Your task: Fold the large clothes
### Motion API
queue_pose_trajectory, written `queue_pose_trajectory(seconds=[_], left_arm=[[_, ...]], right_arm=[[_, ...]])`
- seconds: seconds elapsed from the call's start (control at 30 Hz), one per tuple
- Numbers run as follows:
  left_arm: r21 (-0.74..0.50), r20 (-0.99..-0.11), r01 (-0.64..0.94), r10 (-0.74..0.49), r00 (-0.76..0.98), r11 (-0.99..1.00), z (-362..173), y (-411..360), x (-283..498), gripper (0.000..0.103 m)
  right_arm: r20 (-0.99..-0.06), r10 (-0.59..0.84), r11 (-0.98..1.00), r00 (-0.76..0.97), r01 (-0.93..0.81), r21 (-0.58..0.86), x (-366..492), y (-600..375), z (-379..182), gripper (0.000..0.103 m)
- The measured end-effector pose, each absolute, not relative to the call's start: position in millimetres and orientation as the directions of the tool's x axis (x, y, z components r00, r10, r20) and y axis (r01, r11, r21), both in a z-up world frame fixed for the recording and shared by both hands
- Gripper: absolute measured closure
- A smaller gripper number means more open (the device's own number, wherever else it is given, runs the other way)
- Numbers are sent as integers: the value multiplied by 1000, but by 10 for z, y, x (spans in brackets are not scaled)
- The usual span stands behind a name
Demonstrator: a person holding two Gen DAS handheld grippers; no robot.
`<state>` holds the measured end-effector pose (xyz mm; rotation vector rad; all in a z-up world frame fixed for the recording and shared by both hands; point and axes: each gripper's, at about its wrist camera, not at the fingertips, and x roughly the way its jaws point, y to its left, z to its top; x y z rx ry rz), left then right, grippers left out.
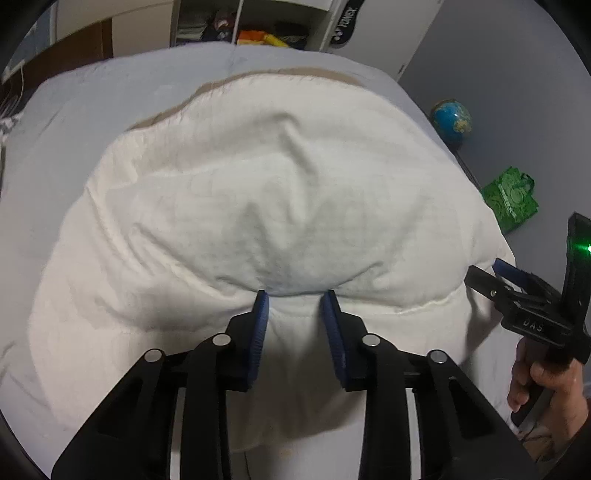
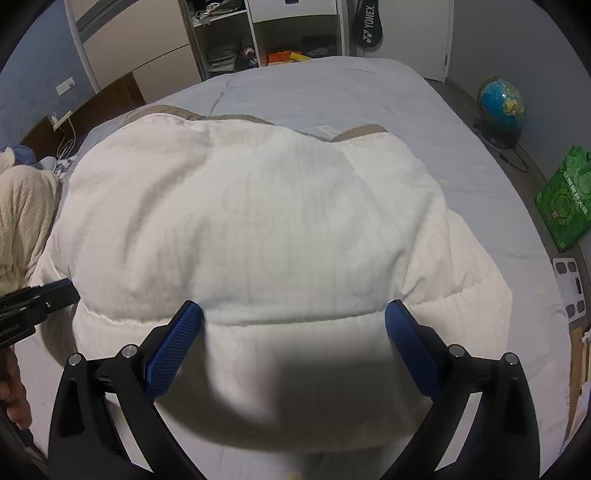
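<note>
Beyond both my grippers, past the far edge of the bed, an open shelving unit (image 2: 258,40) stood against the wall; its compartments held folded clothes, stacked papers and some orange and yellow items, too small to name. A black racket bag (image 2: 367,26) hung just to the right of it. Off to the right of my right gripper a green patterned bag (image 2: 563,201) stood on the floor, its contents hidden, and farther ahead of it a blue globe (image 2: 500,101) sat beside the bed.

The bed (image 2: 332,88) was covered with a pale blue sheet. To the left of my right gripper a cream knitted blanket (image 2: 22,225) lay bunched at the edge.

The white padded garment (image 2: 258,221) lay spread on the sheet directly ahead of and beneath both grippers, a beige part showing at its far edge. My left gripper (image 1: 295,301) had its blue pads (image 1: 260,325) drawn in narrow, with a stitched fold of the garment between them; I could not tell whether they pressed it. My right gripper (image 2: 293,314) stood spread wide over the garment's near seam, pads clear of the cloth and grasping nothing. My right hand (image 1: 543,380) showed at the right of the left gripper.
</note>
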<state>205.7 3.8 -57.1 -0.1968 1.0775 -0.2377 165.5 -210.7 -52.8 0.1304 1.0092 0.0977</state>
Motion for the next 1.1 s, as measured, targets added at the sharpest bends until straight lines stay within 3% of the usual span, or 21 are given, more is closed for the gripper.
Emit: queue_pose_trajectory(seconds=[0.63,0.7,0.87,1.0,1.1], left_arm=[[-344,-849,51,-333,411,938,-733,105,2312,80],[-356,-830,71,-350,434,932,-596,140,2349,77],[-296,-760,147,-326,562,944,-212,119,2298,45],[-241,-783,113,-262,564,964,-316,227,2418,45],[-216,-824,34,-201,530,976,-491,459,2510,51]], right_arm=[[-827,169,983,537,-28,183,2149,-2059,-716,7],[-803,158,984,575,-20,179,2112,-2096,-578,7],[-725,194,972,661,-29,233,2085,-2108,-274,7],[-753,154,985,640,-39,169,2205,-1995,-379,7],[-793,134,987,594,-11,159,2343,-2044,-518,7]])
